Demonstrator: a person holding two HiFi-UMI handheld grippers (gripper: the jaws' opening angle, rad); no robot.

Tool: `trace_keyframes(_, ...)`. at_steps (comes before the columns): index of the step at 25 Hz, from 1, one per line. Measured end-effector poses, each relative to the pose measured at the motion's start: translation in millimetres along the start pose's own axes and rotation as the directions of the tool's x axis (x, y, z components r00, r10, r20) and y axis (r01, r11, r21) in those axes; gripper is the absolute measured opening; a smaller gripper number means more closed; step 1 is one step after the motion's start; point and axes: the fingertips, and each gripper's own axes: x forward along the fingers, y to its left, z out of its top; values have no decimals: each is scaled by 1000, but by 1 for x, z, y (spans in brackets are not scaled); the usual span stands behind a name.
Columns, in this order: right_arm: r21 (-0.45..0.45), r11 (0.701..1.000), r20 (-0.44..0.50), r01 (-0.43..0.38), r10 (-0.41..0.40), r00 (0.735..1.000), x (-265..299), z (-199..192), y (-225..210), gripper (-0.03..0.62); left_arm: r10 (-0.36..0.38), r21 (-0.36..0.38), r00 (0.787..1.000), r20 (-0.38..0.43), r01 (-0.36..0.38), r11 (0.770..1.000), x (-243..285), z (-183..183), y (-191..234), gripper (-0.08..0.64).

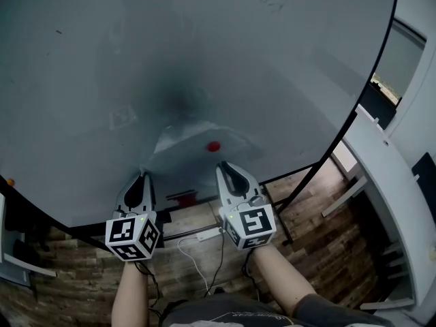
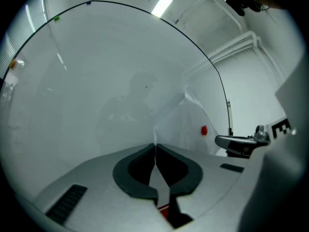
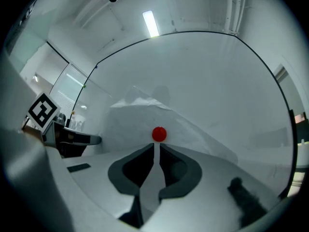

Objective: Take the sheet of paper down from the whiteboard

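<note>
Low on the whiteboard (image 1: 102,60), just above its bottom rim, the sheet of paper (image 1: 184,152) hangs under a red magnet (image 1: 214,145). Its top edge is slumped forward and creased, so I judge that nothing pins the upper part. My left gripper (image 2: 155,146) is clenched on the sheet's left edge; in its own view the paper rises straight out of the closed tips. My right gripper (image 3: 157,148) is narrowed to a thin slit right below the magnet, and I read it as pinching the bottom edge, though that grip is harder to confirm. What worries me first is tearing: if I pull down or outward with both tongs while the magnet clamps the middle, the paper could rip at the magnet or at either pinch. Second, pulling unevenly, one side ahead of the other, could crease it further or slide it out of the weaker right grip. Third, dragging the sheet free could carry the magnet along and drop it to the floor (image 1: 327,203), or knock it against the right tips, which sit just beside it. The loose top flap might also fold over a gripper camera and blind me. Counting: one whiteboard, one sheet, one red magnet on it, and two grippers, each with one marker cube (image 1: 133,237). I see no second magnet on the paper.
</note>
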Motion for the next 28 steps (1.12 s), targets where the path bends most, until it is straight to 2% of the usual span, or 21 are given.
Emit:
trace_keyframes(3,-11,1000,15,23,-23,1000,10,6,-9,33,4,3,1000,-3,-4,1000,0,0,0,17)
trace_keyframes(4,-23,999,19,26,-26,999,13,9,-9,56,7,3,1000,-3,-7,1000,0,0,1,17)
trace_keyframes(5,-41,999,21,27,-27,999,16,11,-9,119,9,2,1000,-3,-9,1000,0,0,1,17)
trace_keyframes(7,-100,994,31,43,-40,999,20,16,-6,148,13,2,1000,-3,-13,1000,-1,0,1,17)
trace_keyframes(11,-220,970,71,103,-89,993,24,26,-3,149,13,8,1000,-4,-13,1000,1,2,-1,17)
trace_keyframes(19,-269,953,25,141,-140,990,37,19,-6,149,6,10,1000,-8,-5,1000,-1,2,-6,17)
trace_keyframes(24,-334,929,21,158,-161,987,38,21,-4,141,-4,-2,1000,-22,4,1000,-6,-1,-5,17)
trace_keyframes(28,-315,938,8,142,-147,989,39,18,-3,130,-11,-1,1000,-21,11,1000,-10,1,-4,17)
